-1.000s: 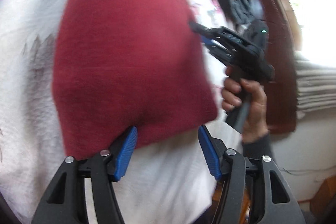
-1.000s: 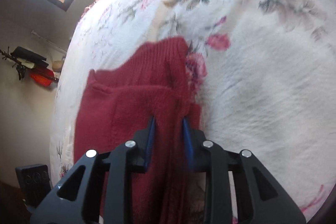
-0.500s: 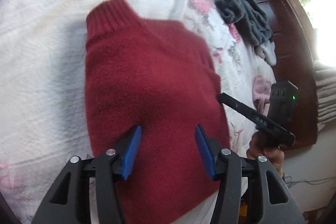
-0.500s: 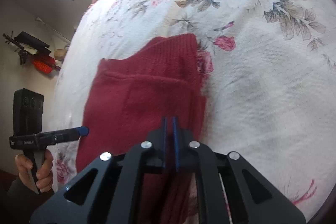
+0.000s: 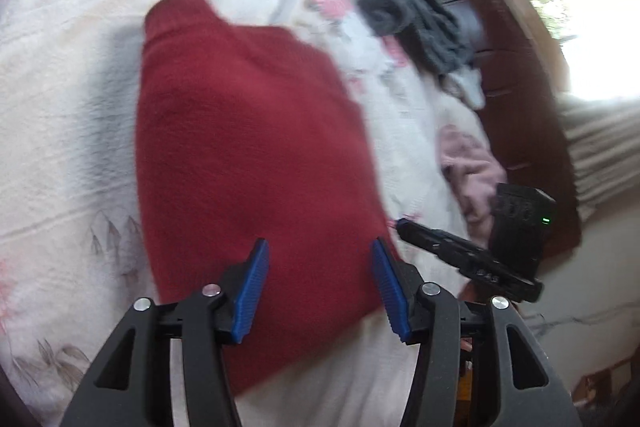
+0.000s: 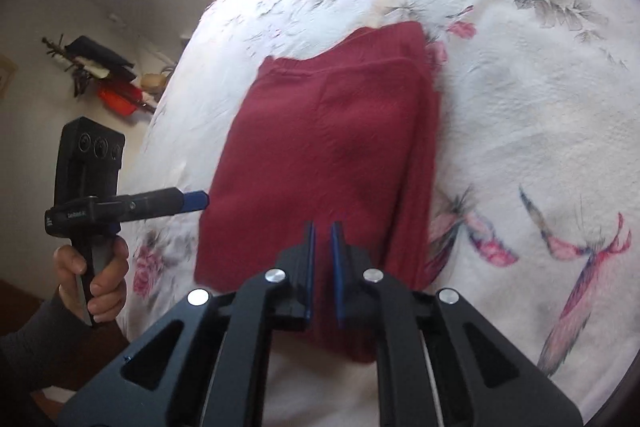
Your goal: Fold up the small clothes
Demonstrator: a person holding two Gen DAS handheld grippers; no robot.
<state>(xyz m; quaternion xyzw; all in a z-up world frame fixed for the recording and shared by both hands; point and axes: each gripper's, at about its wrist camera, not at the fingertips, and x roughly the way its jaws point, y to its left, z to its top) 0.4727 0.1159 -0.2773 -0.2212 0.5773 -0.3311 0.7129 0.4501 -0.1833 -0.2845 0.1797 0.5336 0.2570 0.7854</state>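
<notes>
The folded red sweater (image 6: 328,163) lies flat near the bed's (image 6: 520,115) front edge. The left gripper (image 5: 318,283) hovers spread apart above it. The right gripper (image 6: 322,271) is nearly together, holding nothing.

A dark red knitted garment (image 6: 328,163) lies folded flat on a white bedspread with pink flowers (image 6: 520,99). It forms a rough rectangle in stacked layers, with one folded edge running along its right side in the right wrist view. A ribbed band (image 5: 172,11) juts out at the far end. The near end reaches the edge of the bed. The fabric looks soft and fuzzy, without wrinkles across the top.
</notes>
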